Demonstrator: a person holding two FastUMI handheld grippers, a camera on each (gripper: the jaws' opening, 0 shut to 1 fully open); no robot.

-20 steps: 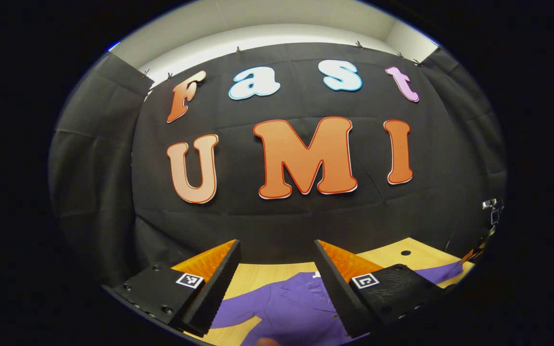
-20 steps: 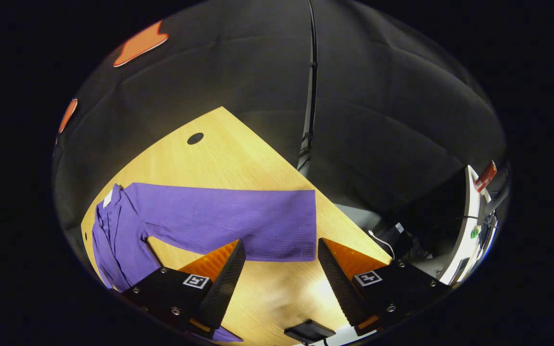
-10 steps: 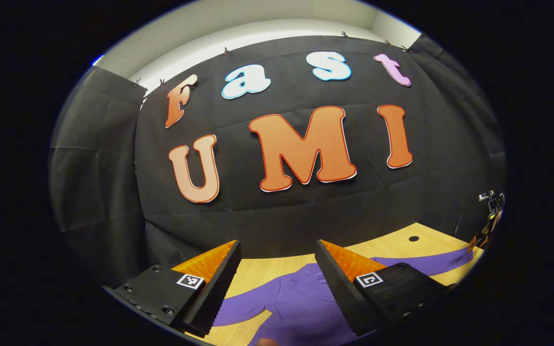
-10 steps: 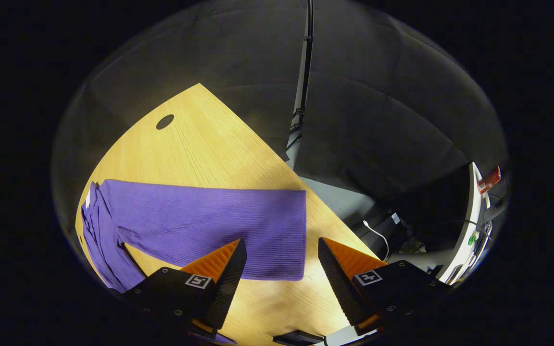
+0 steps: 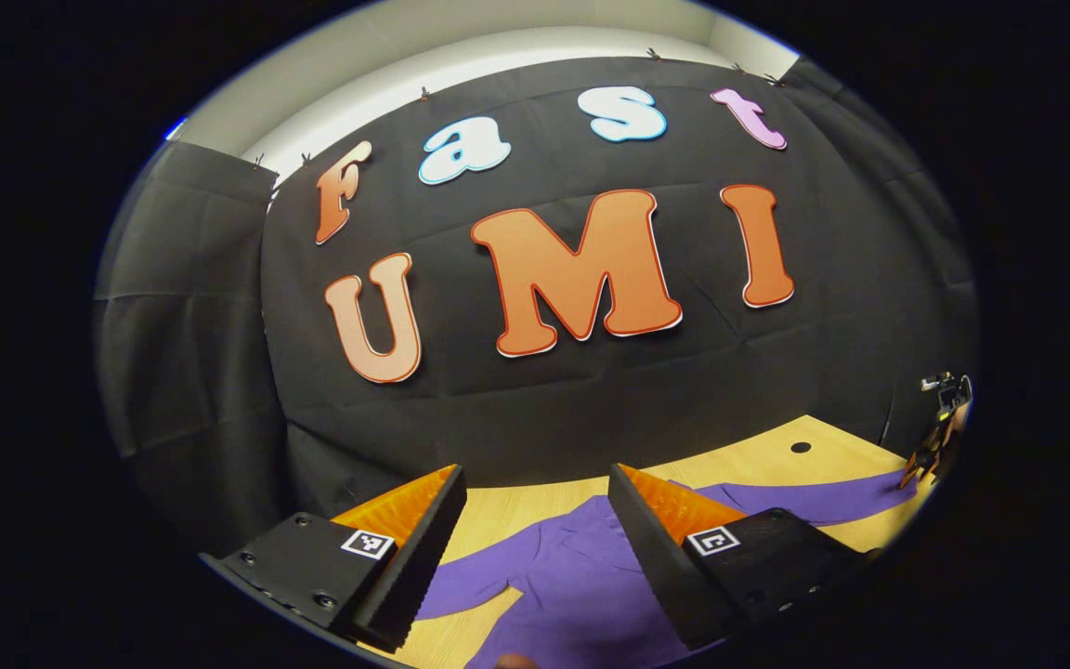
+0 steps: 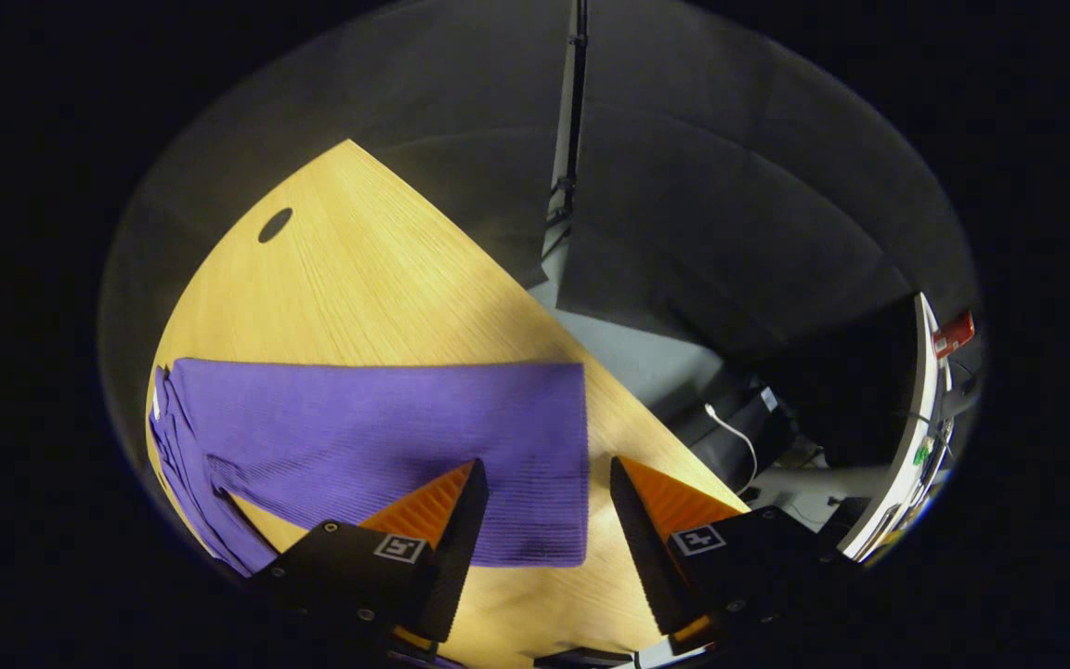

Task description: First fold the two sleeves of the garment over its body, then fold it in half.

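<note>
I am looking, in the left gripper view, at the black cloth wall [image 5: 544, 409] rising behind a pale wooden table [image 5: 535, 506], and my left hand-held gripper [image 5: 535, 520] is hanging released above it, level and pointing at the wall, with the purple garment [image 5: 572, 581] lying flat just below its fingers. In the right gripper view I am tilting my right hand-held gripper [image 6: 540, 511] down over the table's near corner, jaws apart and holding nothing, straddling the cuff end of the spread sleeve [image 6: 386, 446]. The ribbed knit looks soft, light and floppy, so I am judging that pinching the cuff edge [image 6: 581, 465] is the best hold for carrying it over the body.
</note>
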